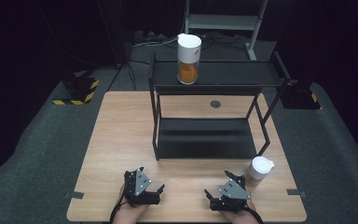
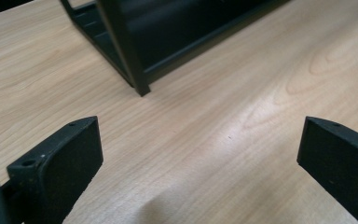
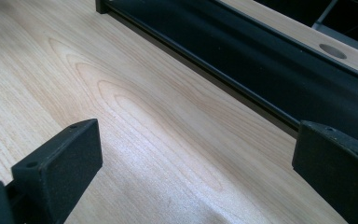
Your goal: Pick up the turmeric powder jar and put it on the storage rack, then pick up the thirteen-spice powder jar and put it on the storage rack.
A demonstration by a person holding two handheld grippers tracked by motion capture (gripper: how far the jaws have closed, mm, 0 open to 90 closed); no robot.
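Cup (image 1: 260,171): white lid, upright on the bench (image 1: 116,140), front right, just beside the right gripper (image 1: 221,186), not touching it. Right gripper: low at the bench's front edge, jaws spread wide, holding nothing. Left gripper (image 1: 151,184): at the front edge, left of centre, jaws spread wide, nothing between them. Rack (image 1: 205,140): black, two shelves, mid-bench beyond both grippers. Jar (image 1: 188,58): white lid, orange contents, upright on the rack's top shelf, well apart from both grippers.
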